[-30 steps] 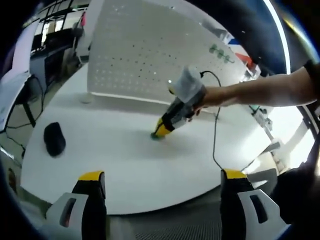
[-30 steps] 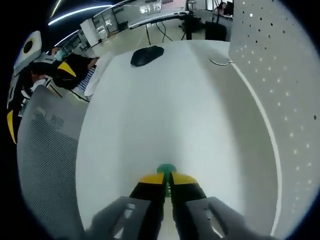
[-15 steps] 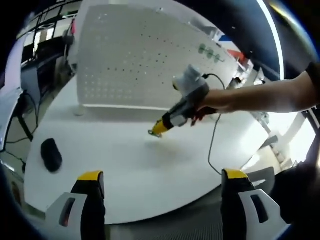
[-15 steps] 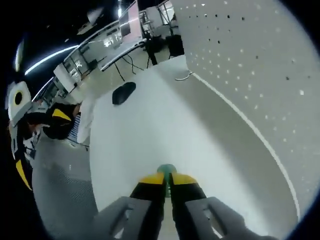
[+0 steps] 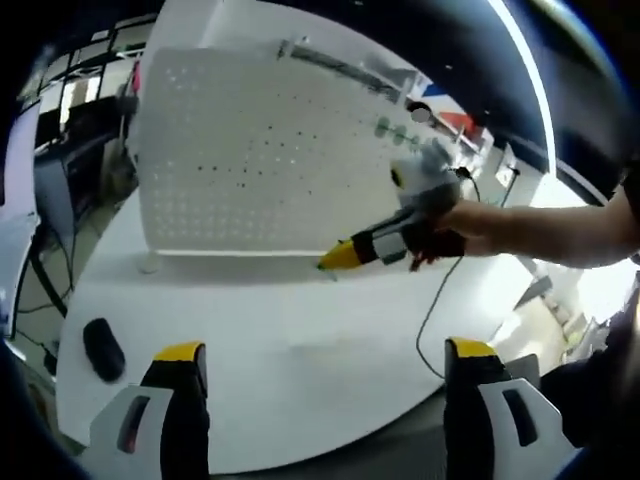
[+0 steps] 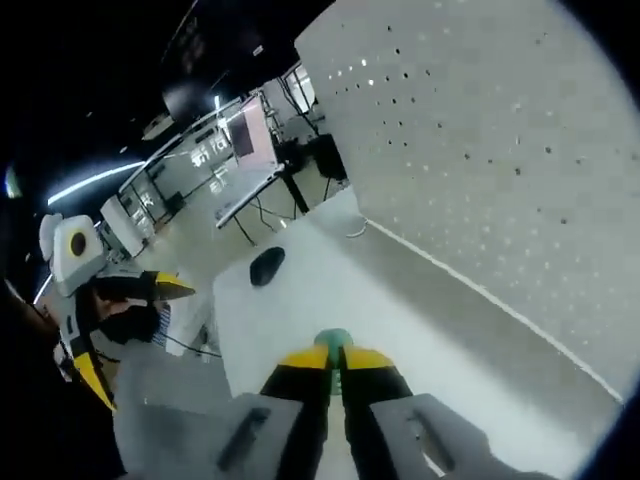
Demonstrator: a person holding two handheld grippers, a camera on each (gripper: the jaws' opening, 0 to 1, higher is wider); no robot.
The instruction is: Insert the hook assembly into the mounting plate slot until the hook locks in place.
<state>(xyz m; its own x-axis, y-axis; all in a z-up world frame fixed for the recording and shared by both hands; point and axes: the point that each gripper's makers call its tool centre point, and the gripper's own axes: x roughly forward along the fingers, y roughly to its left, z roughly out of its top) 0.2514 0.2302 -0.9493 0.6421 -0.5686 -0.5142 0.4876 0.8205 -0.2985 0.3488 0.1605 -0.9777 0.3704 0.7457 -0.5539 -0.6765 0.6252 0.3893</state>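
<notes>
Bright overhead glare, motion blur, fisheye warping.

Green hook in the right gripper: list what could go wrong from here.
1. The right gripper pinches the green hook with little more than its tip showing, so it could twist or slip when pushed against the pegboard.
2. The pegboard stands upright on the table; a hard push might tip or slide it, since the left gripper hangs open, away from it.
3. The holes look small and many, so misalignment is likely.
</notes>
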